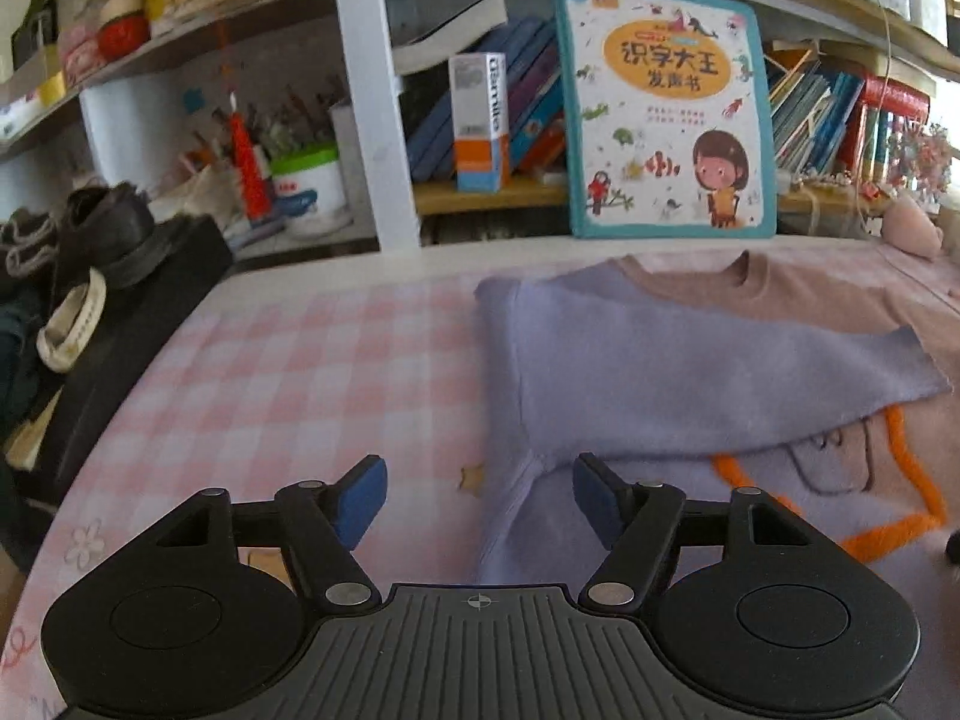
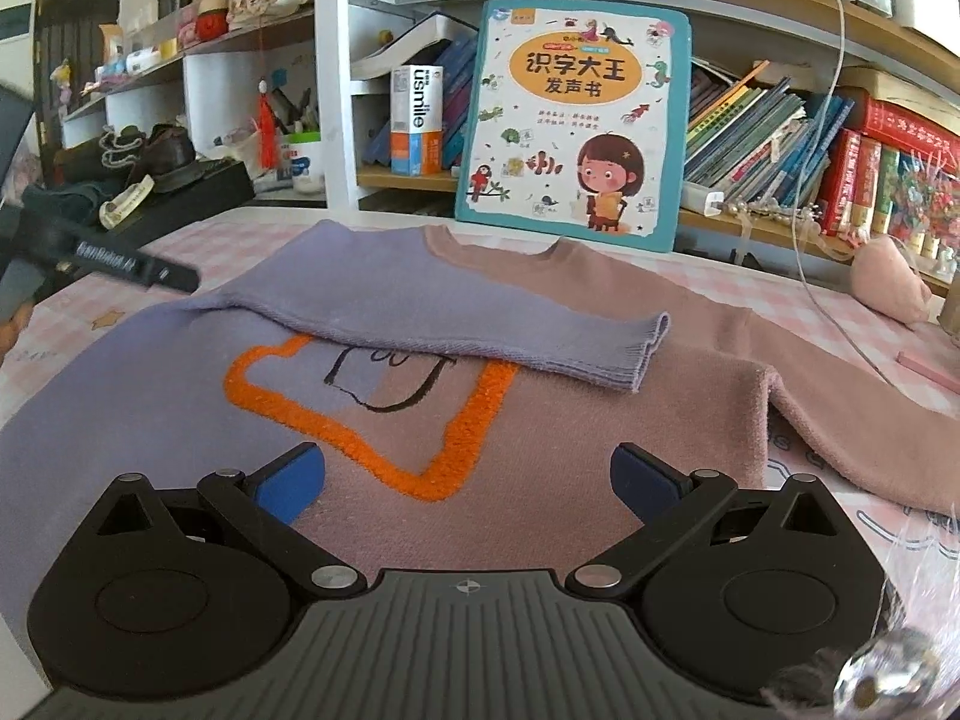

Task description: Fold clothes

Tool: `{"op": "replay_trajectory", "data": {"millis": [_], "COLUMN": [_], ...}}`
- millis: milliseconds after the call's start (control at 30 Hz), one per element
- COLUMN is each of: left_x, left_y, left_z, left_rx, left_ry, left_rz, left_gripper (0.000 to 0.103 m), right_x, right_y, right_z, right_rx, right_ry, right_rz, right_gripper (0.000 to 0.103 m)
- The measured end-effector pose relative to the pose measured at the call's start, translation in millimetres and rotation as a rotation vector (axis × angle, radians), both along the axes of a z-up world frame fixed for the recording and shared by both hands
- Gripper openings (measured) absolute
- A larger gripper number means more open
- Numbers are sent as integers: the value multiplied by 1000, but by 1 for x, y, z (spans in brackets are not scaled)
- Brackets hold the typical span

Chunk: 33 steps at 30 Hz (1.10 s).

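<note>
On the pink checked tablecloth [image 1: 300, 360] the left gripper [image 1: 478, 495] hovers with jaws apart and empty; beside it lies the sweater [image 2: 540, 312], its lilac sleeve [image 2: 456, 318] folded across the chest, under the wide-open, empty right gripper [image 2: 468, 483].

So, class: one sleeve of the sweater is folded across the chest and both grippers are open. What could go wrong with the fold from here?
1. The purple sleeve lies loose on the sweater; a tug on the body could slide it off.
2. The pink sleeve reaches towards a white cable; lifting it might snag that.
3. The left gripper, jaws apart and empty, sits over the sweater's side edge; a shallow grasp may catch one layer only.
</note>
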<state>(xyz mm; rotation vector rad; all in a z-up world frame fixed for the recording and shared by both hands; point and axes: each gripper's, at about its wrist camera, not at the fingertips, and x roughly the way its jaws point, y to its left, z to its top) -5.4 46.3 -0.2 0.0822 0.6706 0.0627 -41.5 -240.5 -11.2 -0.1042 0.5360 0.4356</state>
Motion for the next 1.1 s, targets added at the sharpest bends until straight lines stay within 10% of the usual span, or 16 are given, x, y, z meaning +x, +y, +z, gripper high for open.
{"op": "replay_trajectory", "data": {"millis": [633,733,900,1100], "left_x": [7,4,0,-9], "left_y": [8,18,30,35], "left_z": [-30,-30,-30,-30], "left_rx": [-120,-176,-231,-259], "left_ry": [26,14,-3,-17], "left_rz": [-89,-82,-71,-82], "left_gripper": [72,65,14,5], "right_x": [-1,0,1,3], "right_y": [-69,-72,-69,-60], "right_z": [4,-1,-2,-1], "right_rx": [84,120,85,74], "right_ry": [85,137,142,140], "right_rz": [-239,-227,-257,-239], "right_gripper": [98,76,39,13]}}
